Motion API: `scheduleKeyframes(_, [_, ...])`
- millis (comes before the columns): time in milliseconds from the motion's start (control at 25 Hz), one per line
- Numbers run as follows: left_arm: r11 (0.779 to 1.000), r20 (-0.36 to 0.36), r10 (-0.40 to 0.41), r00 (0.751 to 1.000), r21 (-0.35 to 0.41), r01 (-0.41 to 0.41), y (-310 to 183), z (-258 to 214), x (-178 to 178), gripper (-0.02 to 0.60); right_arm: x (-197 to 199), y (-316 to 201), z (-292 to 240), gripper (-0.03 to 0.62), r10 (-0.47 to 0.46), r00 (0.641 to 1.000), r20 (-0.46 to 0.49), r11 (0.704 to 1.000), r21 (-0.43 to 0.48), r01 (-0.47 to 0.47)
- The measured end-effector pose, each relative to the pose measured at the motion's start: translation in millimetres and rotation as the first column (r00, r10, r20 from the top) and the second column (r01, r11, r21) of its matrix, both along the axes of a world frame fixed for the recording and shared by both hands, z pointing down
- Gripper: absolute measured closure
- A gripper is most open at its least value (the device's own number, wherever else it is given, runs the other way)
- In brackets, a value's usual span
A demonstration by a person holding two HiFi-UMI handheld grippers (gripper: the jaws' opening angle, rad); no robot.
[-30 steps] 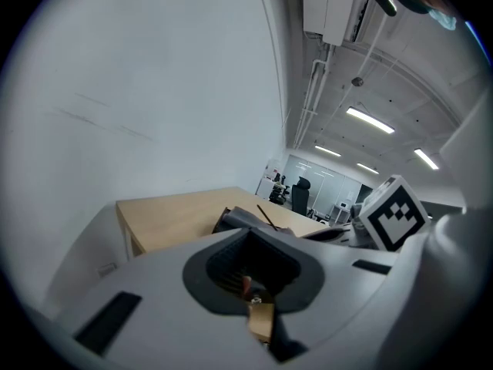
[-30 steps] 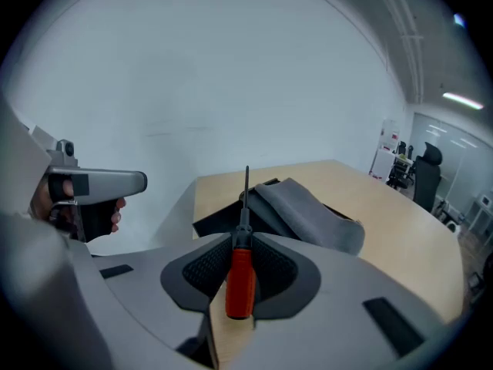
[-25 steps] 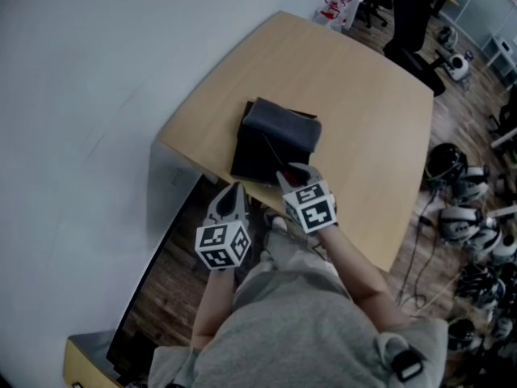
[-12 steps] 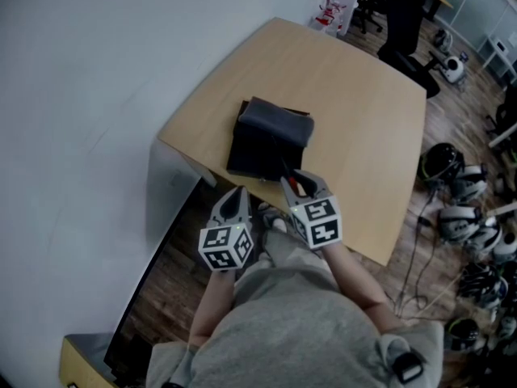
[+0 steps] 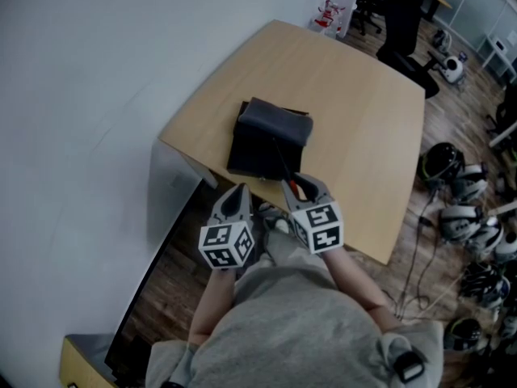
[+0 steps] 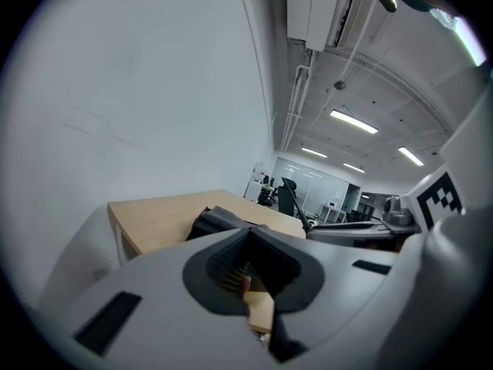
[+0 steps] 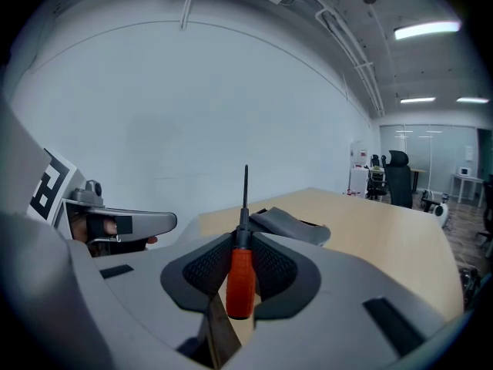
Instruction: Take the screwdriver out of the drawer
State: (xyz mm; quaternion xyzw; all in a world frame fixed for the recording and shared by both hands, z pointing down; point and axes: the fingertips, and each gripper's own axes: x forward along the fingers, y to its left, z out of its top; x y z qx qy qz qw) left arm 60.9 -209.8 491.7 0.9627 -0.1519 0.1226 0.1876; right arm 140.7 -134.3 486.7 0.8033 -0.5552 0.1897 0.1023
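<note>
A dark grey drawer box (image 5: 269,138) sits on the light wooden table (image 5: 355,103), near its front edge. My right gripper (image 5: 304,191) hangs just off that edge, shut on a screwdriver (image 5: 289,181) with a red handle. Its black shaft points toward the box. In the right gripper view the red handle (image 7: 240,278) is clamped between the pads (image 7: 202,272), the shaft rises straight up, and the box (image 7: 291,223) lies beyond. My left gripper (image 5: 235,197) hovers beside the right one, below the table edge, with its jaws together and nothing in them. The left gripper view shows the box (image 6: 218,220) ahead.
A white wall (image 5: 73,95) runs along the left. A black office chair (image 5: 412,18) stands past the table's far end. Several headsets (image 5: 464,217) lie on the wooden floor at the right. The person's torso fills the bottom of the head view.
My right gripper has drawn back from the drawer box toward the person, carrying the screwdriver with it. The left gripper has shifted only slightly.
</note>
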Motion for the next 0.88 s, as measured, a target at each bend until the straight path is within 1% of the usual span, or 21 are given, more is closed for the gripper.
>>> scheduleKeyframes(880, [1.000,-0.007,-0.013,1.000,-0.005,0.013,-9.9,-2.1,0.4,0.583,-2.9,-12.9,-3.9,0.513,-0.018,1.000,-0.006,0.999,0.035,0.018])
